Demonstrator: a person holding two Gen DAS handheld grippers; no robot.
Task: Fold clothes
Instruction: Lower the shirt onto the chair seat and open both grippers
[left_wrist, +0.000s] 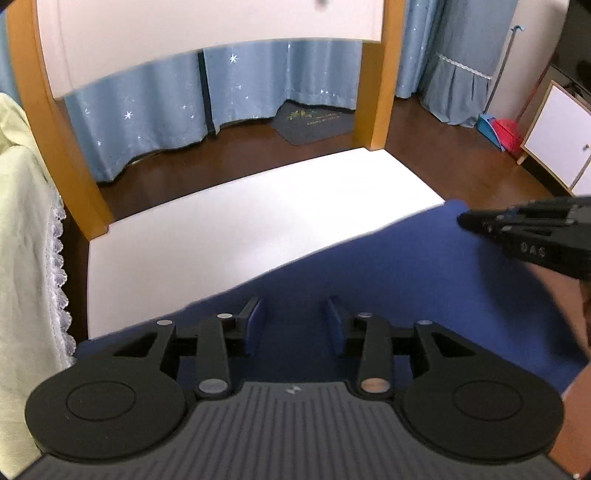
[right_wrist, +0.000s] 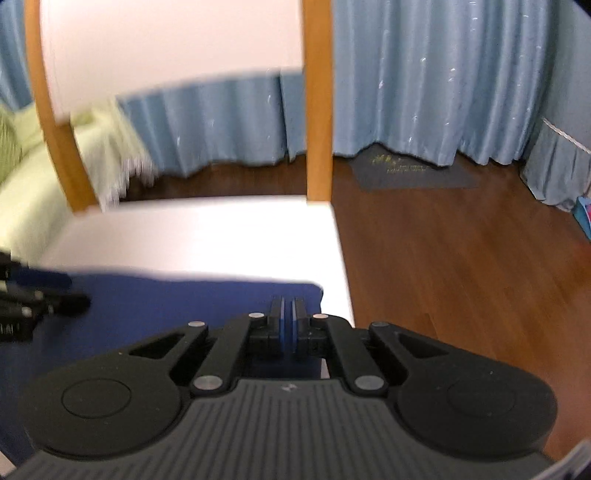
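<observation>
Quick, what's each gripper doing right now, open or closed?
Left gripper: open, above the blue cloth.
Right gripper: closed; cloth grip unclear.

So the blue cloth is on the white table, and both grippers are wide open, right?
Not quite. The blue cloth is on the white table, but only the left gripper is open. The right wrist view shows the right gripper shut, pads together.
</observation>
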